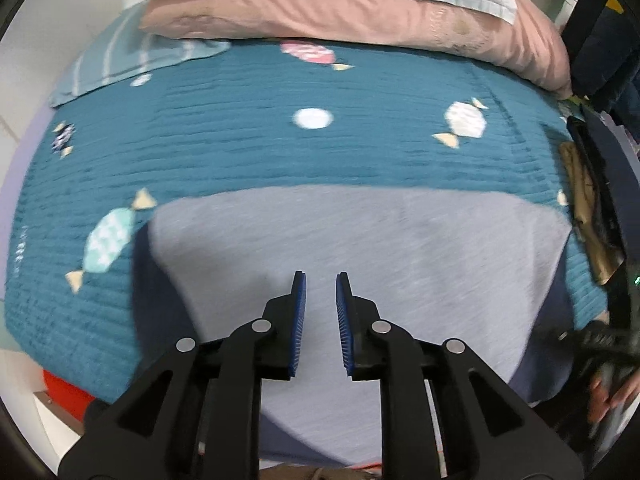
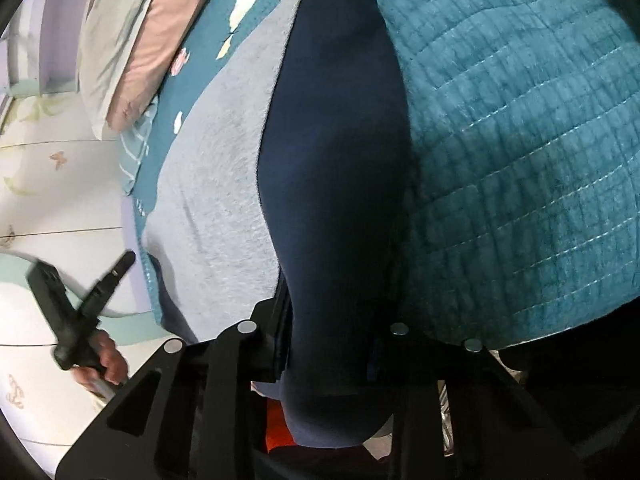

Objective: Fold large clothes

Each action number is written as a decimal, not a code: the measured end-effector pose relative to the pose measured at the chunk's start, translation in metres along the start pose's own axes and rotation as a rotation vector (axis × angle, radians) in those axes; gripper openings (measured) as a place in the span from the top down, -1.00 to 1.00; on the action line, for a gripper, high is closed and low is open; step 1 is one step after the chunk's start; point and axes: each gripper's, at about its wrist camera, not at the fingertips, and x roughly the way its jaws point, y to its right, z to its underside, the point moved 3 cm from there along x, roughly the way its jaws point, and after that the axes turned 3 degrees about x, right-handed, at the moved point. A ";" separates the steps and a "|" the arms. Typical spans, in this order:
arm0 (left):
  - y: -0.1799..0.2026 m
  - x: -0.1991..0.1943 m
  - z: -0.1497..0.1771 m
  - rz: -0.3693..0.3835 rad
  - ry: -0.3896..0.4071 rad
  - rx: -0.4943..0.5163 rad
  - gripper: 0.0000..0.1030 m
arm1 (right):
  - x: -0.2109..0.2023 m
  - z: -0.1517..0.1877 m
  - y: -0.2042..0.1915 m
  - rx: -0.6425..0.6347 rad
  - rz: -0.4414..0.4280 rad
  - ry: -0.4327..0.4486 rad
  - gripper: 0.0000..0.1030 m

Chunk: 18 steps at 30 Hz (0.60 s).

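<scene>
Left tool (image 1: 321,280) is hovering with jaws slightly apart, nothing between them, over the grey shirt (image 1: 360,248) at lower centre of the left wrist view. Right tool (image 2: 332,336) is clamping the shirt's navy sleeve (image 2: 336,160), which is running up the frame's centre. The shirt is lying on the teal bedspread (image 1: 240,148); pillows (image 1: 340,20) are sitting along the top.
</scene>
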 end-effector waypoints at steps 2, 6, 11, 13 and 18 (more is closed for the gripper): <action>0.014 0.001 -0.013 0.044 -0.003 0.006 0.70 | 0.001 0.001 0.006 0.021 -0.020 -0.006 0.50; 0.046 0.002 -0.044 0.115 -0.007 0.041 0.99 | -0.001 0.002 0.005 0.015 -0.016 -0.008 0.50; 0.057 0.056 -0.070 0.160 -0.148 -0.007 1.00 | 0.004 -0.002 0.002 0.032 -0.037 -0.011 0.49; 0.051 0.102 -0.067 0.156 -0.272 -0.054 1.00 | 0.004 -0.002 0.005 0.035 -0.042 -0.011 0.48; 0.037 0.146 -0.064 0.185 -0.421 -0.182 1.00 | 0.003 -0.003 0.005 0.038 -0.030 -0.011 0.47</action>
